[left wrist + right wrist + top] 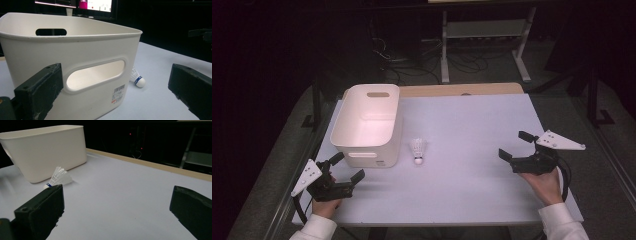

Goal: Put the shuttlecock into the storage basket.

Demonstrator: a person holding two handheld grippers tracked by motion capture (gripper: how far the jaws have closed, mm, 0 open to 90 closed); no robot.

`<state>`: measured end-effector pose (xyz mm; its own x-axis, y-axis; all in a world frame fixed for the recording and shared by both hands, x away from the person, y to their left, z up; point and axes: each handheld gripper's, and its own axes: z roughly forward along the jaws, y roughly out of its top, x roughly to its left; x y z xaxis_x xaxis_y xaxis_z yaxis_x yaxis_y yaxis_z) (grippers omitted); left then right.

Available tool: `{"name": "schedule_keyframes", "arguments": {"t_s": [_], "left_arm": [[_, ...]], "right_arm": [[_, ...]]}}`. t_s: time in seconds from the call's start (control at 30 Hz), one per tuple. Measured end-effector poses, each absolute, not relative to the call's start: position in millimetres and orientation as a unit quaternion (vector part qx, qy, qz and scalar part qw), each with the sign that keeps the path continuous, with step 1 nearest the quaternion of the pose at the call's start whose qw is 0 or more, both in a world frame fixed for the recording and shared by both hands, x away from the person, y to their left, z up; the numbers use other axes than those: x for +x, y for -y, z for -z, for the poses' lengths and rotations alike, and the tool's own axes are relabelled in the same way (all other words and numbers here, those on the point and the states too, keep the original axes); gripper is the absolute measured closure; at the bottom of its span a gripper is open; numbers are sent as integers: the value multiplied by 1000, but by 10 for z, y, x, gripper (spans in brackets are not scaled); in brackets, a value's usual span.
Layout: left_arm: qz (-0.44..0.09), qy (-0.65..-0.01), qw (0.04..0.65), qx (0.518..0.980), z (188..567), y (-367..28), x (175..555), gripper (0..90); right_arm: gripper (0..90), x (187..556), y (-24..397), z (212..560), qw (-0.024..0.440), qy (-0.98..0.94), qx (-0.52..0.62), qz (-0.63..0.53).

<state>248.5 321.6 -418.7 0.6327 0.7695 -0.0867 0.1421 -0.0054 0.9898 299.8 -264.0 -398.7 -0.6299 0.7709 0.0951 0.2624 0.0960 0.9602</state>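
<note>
Nothing picked up yet; by the look of it, the very first step, before any reach.

Left gripper (346,167): held low at the near left corner of the counter (472,120), jaws spread wide, nothing between them. Pointed at the near wall of the bin (367,120), close to it but not touching.

Right gripper (516,145): held at the near right side, jaws also spread wide and empty. Pointed left, across bare counter, toward the birdie (418,150). Well apart from it.

Birdie: lying on the counter just right of the bin, near its near right corner, a small gap between the two. Round white tip toward the near side, feathers toward the far side. Seen past the bin's corner in the left gripper view (137,78), and just above the left jaw in the right gripper view (57,178).

Bin: white, open on top, standing upright at the far left, a handle hole in its near wall and another in its far wall. Looked empty as far as could be seen.

Likely job: birdie into the bin.

Needed next, most likely: one gripper moved over to the birdie, jaws kept spread, set down on both sides of it, then closed softly. Feathers thin and easy to crush, so a soft pinch near the tip would be best. Then up, over the bin's rim, and let go.
</note>
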Motion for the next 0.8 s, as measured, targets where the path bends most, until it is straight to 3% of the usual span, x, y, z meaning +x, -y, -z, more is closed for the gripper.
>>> {"name": "schedule_keyframes", "arguments": {"t_s": [0.8], "left_arm": [[-254, -346, 617, 659, 4182, -3216, 2483, 0]], "right_arm": [[0, 2970, 2605, 3977, 215, -717, 376, -546]]}}
